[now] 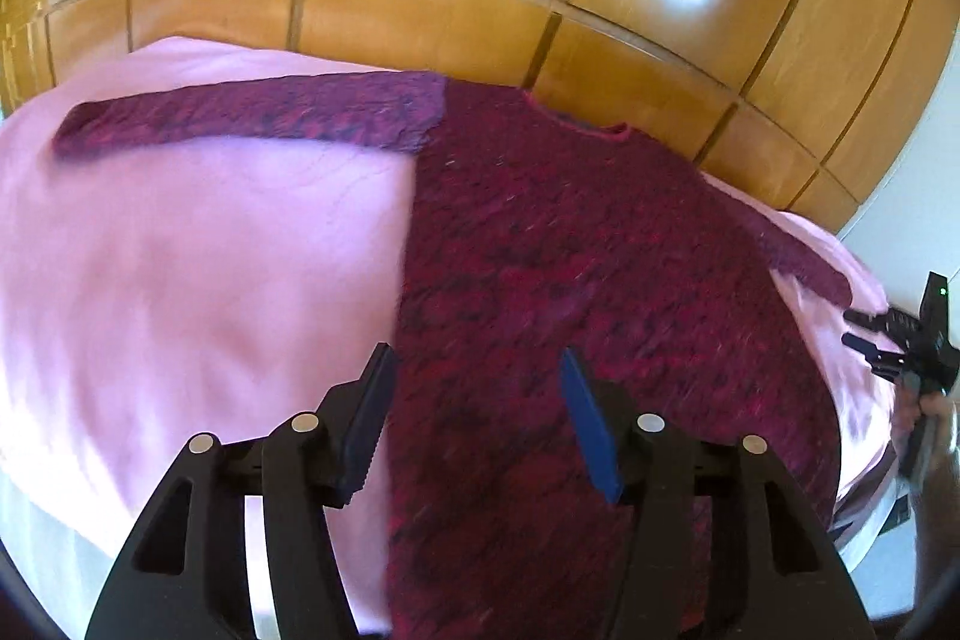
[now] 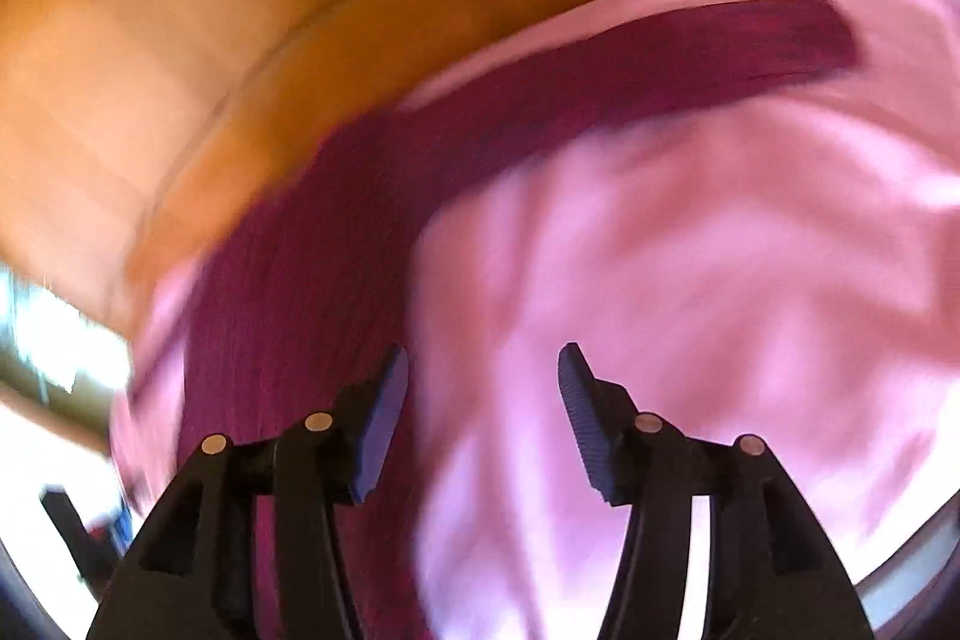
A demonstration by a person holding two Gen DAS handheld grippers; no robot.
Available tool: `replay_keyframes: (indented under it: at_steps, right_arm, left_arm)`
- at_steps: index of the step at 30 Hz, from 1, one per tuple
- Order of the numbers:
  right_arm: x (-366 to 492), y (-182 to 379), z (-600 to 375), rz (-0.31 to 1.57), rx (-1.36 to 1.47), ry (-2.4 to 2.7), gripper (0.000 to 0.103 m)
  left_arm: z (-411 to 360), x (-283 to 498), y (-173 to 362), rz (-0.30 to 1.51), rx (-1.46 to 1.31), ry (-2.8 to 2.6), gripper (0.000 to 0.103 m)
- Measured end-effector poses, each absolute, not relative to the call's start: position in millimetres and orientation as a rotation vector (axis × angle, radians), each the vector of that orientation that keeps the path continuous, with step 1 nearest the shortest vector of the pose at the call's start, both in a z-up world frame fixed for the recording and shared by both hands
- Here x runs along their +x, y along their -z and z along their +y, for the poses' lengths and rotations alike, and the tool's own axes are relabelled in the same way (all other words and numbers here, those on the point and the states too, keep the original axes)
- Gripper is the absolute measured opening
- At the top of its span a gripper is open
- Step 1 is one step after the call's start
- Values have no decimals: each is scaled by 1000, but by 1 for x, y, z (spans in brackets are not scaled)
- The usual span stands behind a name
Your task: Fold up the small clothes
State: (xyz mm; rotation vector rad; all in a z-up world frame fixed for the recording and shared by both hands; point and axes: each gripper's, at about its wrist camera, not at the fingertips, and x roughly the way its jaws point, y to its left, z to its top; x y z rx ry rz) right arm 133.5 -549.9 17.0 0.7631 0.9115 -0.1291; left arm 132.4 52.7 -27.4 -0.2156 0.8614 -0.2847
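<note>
**Sweater lies spread on the pink sheet**

The sweater (image 1: 576, 268) is dark magenta knit with black flecks, lying flat on the pink sheet (image 1: 180, 280), one sleeve stretched sideways. The left gripper (image 1: 474, 418) and the right gripper (image 2: 483, 418) hover above it, jaws apart and empty.

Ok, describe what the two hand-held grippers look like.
Both match. The left hand-held gripper and the right hand-held gripper have black plastic bodies with cut-outs, round silver pins at the joints, and two blue ridged fingers. No cables or sleeves show.
</note>
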Motion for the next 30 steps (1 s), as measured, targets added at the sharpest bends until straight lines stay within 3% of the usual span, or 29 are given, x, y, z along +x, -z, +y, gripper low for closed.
replay_keyframes:
  at_steps: [6,11,13,16,18,25,30]
  right_arm:
    - [159,19,-675,688,1140,417,47]
    - [184,47,-721,671,1221,558,44]
    - [198,59,-729,693,1223,587,28]
    - [221,59,-724,749,1137,595,14]
    - [231,39,-715,767,1021,594,11]
    - [287,-69,-594,717,523,327,9]
    - [332,-95,-469,729,291,129,9]
  left_arm:
    - [6,160,43,913,-197,336,55]
    - [-23,166,49,951,-135,379,55]
    - [-29,168,53,962,-116,383,55]
    - [-32,170,59,978,-101,375,55]
    - [-31,172,62,989,-112,376,55]
    - [-21,186,63,1002,-201,396,55]
    - [-17,196,54,985,-259,412,55]
